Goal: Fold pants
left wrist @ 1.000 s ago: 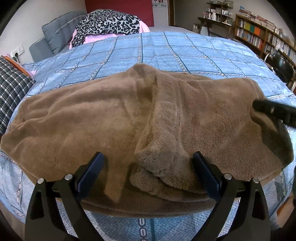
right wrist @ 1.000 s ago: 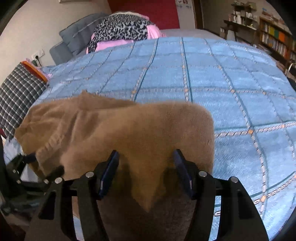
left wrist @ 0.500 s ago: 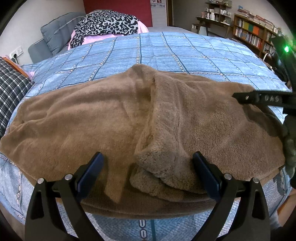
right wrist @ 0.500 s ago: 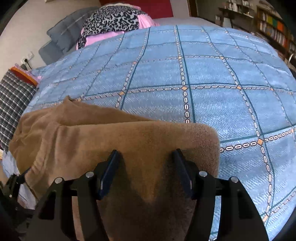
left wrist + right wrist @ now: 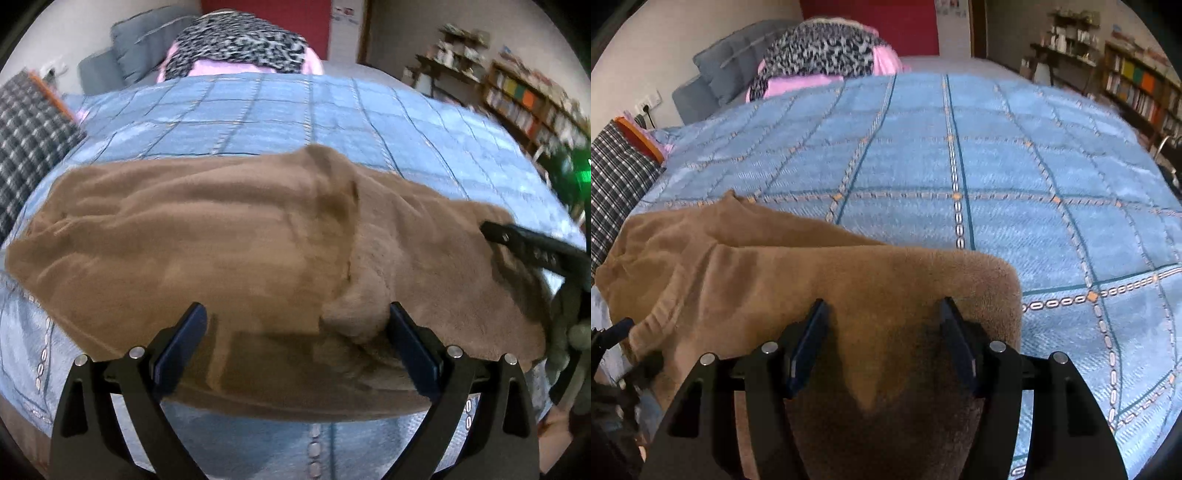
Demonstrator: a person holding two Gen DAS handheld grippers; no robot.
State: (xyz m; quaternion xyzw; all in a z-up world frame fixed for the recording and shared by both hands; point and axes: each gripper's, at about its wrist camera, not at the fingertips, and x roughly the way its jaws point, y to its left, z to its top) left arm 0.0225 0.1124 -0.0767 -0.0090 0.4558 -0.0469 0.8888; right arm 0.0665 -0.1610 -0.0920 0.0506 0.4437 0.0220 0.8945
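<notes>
Bedroom setting: a bed (image 5: 997, 166) with a blue checked cover fills both views, with pillows (image 5: 820, 51) at the top of the frame and bookshelves (image 5: 1137, 85) at the upper right.

Left claw (image 5: 295, 332): seen at the bottom centre of the left view, angled down toward the bed edge. Its jaws stand wide apart. The brown fleece pants (image 5: 240, 240) lie spread across the middle of the frame; a bunched fold rests between the jaws, close against the right-hand finger. No pad visibly presses on the cloth.

Right claw (image 5: 882, 332): seen at the bottom centre of the right view, also angled down. Its jaws stand partly apart, with the end of the pants (image 5: 812, 288) passing between the fingers. Whether the pads grip the cloth cannot be told. In the left view this claw (image 5: 491, 229) appears at the right edge, over the pants.
</notes>
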